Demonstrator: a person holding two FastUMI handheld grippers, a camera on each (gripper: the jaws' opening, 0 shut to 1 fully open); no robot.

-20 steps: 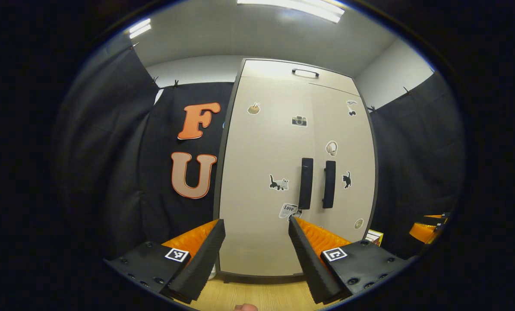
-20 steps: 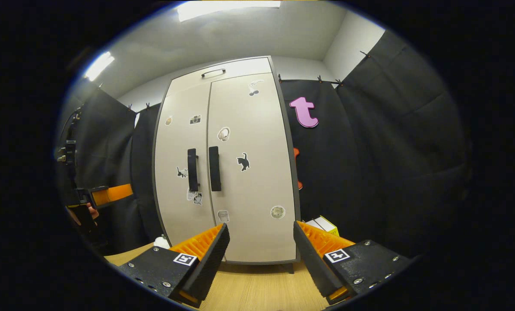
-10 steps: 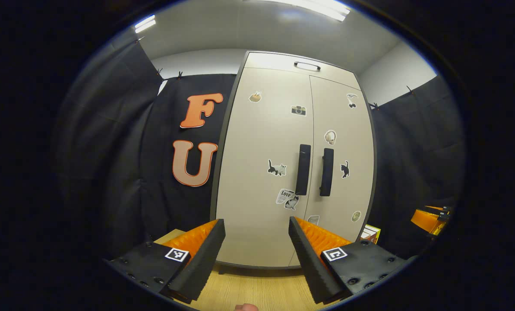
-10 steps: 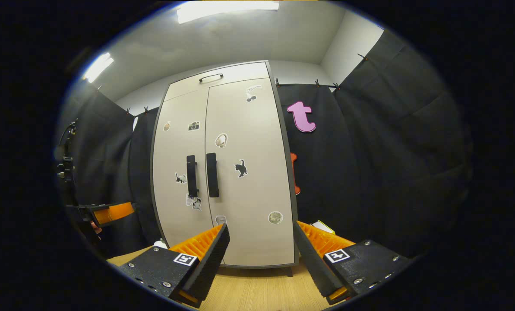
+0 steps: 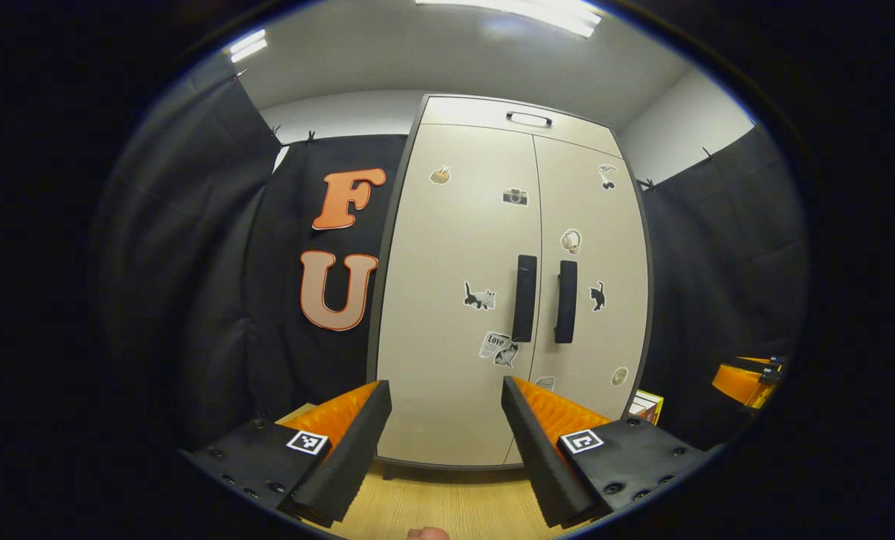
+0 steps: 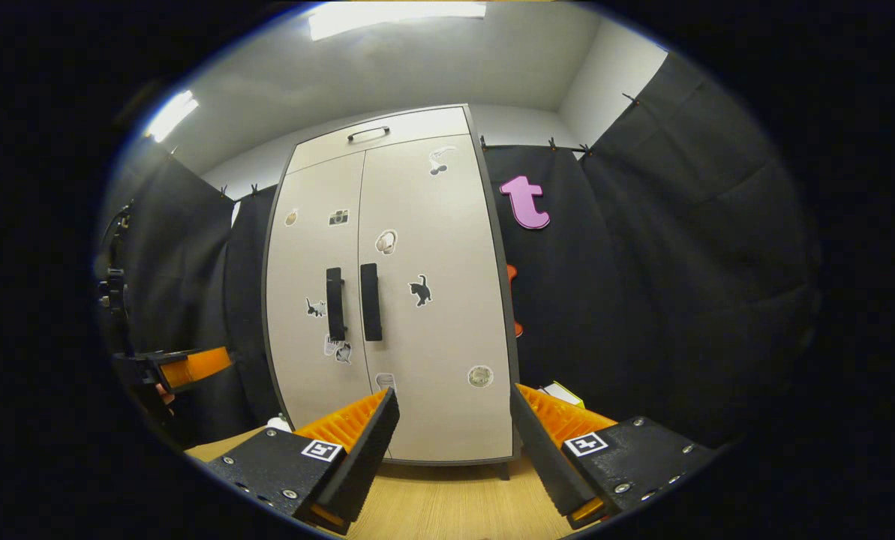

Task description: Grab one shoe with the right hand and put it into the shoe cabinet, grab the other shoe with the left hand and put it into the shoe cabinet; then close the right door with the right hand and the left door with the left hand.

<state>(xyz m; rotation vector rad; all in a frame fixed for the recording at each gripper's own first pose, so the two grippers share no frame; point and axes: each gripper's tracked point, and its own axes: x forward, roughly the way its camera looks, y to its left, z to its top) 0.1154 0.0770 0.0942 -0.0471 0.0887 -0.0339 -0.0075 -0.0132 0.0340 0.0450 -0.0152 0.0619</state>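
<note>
Black cloth walls close in the booth on both sides, with a pale wooden floor (image 5: 447, 502) below and strip lights on the ceiling. Shoe cabinet (image 5: 511, 285) stands upright against the far wall, pale grey, dotted with small stickers. Left door (image 5: 458, 292) and right door (image 5: 593, 285) both sit flush and closed, their two dark upright handles (image 5: 526, 298) side by side at the middle seam; a smaller handle sits on the top panel. Shoes not visible from outside the closed doors. Left gripper (image 5: 445, 397) held back from the cabinet, fingers spread apart with nothing between them, pointing at the lower part of the left door. Right gripper (image 6: 453, 401) likewise well back, fingers apart and empty, aimed at the lower right door (image 6: 432, 300). In the right gripper view the left gripper (image 6: 184, 364) shows at the far left edge. Small yellow box (image 5: 648, 406) lies on the floor just right of the cabinet.
</note>
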